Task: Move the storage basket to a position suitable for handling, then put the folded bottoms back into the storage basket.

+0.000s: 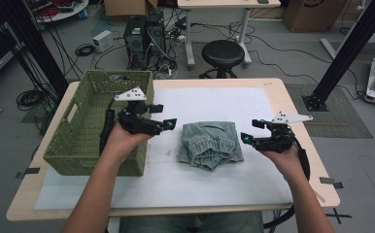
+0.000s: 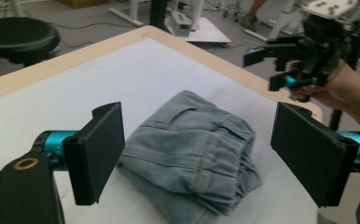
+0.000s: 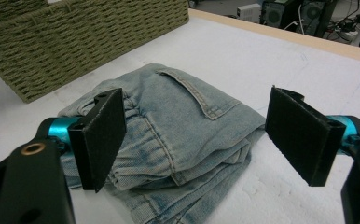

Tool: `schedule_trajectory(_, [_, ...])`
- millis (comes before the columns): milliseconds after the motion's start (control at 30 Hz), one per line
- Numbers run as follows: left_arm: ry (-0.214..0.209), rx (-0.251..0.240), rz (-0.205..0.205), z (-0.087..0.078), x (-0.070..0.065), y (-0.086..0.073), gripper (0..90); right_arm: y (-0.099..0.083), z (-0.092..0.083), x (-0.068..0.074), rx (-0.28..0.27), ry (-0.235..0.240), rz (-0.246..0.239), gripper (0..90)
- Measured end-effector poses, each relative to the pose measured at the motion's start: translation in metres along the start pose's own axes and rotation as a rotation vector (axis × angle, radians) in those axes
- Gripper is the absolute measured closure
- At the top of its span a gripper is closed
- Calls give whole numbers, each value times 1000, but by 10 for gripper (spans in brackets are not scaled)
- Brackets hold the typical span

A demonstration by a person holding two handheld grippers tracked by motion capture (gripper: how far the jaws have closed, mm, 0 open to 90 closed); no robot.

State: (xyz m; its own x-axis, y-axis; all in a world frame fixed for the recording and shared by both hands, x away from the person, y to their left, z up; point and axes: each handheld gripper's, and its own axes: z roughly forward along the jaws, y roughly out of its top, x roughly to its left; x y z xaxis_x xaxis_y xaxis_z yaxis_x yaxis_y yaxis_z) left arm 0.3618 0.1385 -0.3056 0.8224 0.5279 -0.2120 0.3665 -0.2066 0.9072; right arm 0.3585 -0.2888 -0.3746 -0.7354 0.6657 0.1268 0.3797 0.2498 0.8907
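Folded denim shorts point(image 1: 210, 144) lie in the middle of a white mat point(image 1: 253, 184) that covers most of a light wooden table point(image 1: 299, 121), seen from above. The garment is pale blue, folded into a compact bundle, with its gathered waistband toward the person's side of the table. A person's two forearms reach in from the bottom of the high view, each hand holding a black two-jaw tool. The left gripper point(image 1: 162, 118) hovers just to the left of the shorts, above the near right corner of a green woven basket point(image 1: 78, 141) that sits on the left part of the table. The right gripper point(image 1: 251, 131) hovers just to the right of the shorts, pointing toward them. Neither tool touches the fabric. In the left gripper view, that tool's jaws stand wide apart with nothing between them; the shorts point(image 2: 192, 154) lie on the mat beyond them, and the other hand with its gripper point(image 2: 280, 70) appears farther off at the upper right. In the right gripper view, the jaws are likewise spread wide and hold nothing; the shorts point(image 3: 178, 135) lie below and beyond them, showing a back pocket and stitched seams, with the basket point(image 3: 75, 42) just behind the garment. A black round stool point(image 1: 223, 54) stands on the floor past the far edge of the table.
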Motion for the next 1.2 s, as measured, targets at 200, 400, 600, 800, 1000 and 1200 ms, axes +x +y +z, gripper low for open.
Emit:
schedule_trajectory(200, [-26,11,34,14,-16,-20,176,0,2,2,11,4,-4,209])
schedule_trajectory(400, [-40,22,42,22,-23,-31,175,-1,4,3,15,8,-7,209])
schedule_trajectory(600, [-47,38,41,30,-25,-38,175,-2,3,2,12,6,7,209])
schedule_trajectory(800, [-66,18,63,30,-31,-32,175,-2,4,1,18,0,5,209])
schedule_trajectory(1000, [-62,33,46,35,-29,-35,175,-2,6,0,23,5,6,209])
schedule_trajectory(1200, [-64,36,43,41,-31,-36,175,-1,4,0,17,6,2,210])
